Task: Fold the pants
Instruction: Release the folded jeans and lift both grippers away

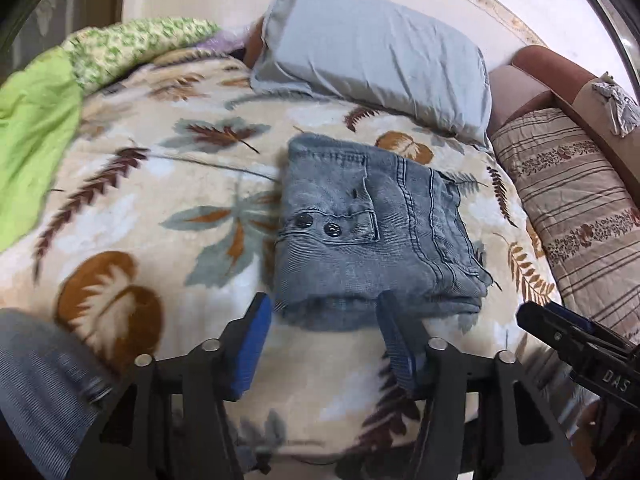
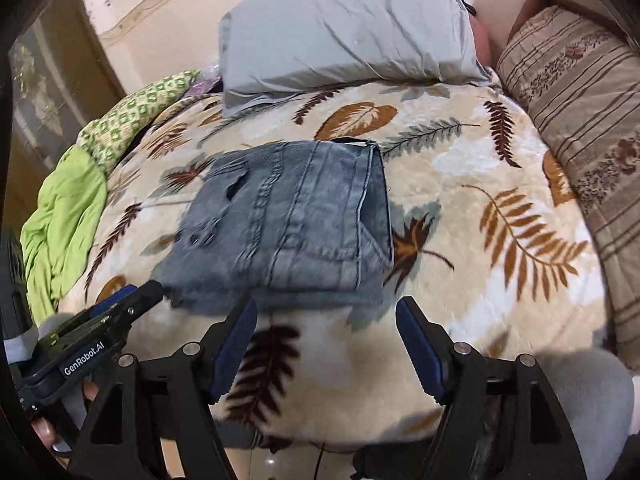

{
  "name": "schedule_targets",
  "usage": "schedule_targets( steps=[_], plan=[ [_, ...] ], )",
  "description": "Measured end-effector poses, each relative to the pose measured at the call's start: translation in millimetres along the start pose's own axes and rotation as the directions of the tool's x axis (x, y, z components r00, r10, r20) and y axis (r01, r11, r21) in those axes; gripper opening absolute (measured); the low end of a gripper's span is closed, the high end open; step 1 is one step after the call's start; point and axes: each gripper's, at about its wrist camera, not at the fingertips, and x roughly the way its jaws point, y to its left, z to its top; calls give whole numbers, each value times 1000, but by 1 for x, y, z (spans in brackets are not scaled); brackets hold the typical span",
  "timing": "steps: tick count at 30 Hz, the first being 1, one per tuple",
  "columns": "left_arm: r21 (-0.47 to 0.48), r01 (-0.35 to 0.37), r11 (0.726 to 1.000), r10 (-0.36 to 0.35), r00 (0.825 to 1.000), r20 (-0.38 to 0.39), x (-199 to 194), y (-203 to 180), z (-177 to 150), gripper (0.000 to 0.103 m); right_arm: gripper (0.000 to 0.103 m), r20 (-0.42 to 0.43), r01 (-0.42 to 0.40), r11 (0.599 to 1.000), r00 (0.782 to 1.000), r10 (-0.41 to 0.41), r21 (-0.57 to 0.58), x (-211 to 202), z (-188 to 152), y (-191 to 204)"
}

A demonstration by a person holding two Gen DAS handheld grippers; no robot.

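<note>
A pair of grey-blue denim pants (image 1: 372,232) lies folded into a compact, roughly square bundle near the middle of a bed, on a cream blanket (image 1: 160,184) printed with brown, rust and grey leaves. Two dark buttons show on its upper layer in the left wrist view. A grey pillow (image 1: 372,56) rests at the far end of the bed, just beyond the pants but not touching them. A bright green cloth (image 1: 36,132) is bunched at the far left edge, and a striped brown cushion (image 1: 572,208) runs along the right side.

The left hand-held gripper (image 1: 324,328) hangs at the near edge of the bundle with its blue pads spread apart and nothing between them; whether the right-hand pad touches the denim cannot be told. The right hand-held gripper (image 2: 328,340) sits just near of the pants, its jaws wide and empty, only blanket showing in the gap. In the right wrist view, fingers (image 2: 44,428) of a hand wrap the handle of the left tool at the lower left.
</note>
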Motion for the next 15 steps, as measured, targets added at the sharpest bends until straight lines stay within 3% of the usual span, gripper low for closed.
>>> schedule_targets(
  steps=[9,15],
  plan=[
    [87,-101,991,88,986,143,-108,-32,-14,68,75,101,6,1000,995,-6,3,-64,-18,15],
    [62,-66,996,57,989,136,-143,-37,-23,73,77,147,21,1000,989,-21,-3,-92,-13,21]
  ],
)
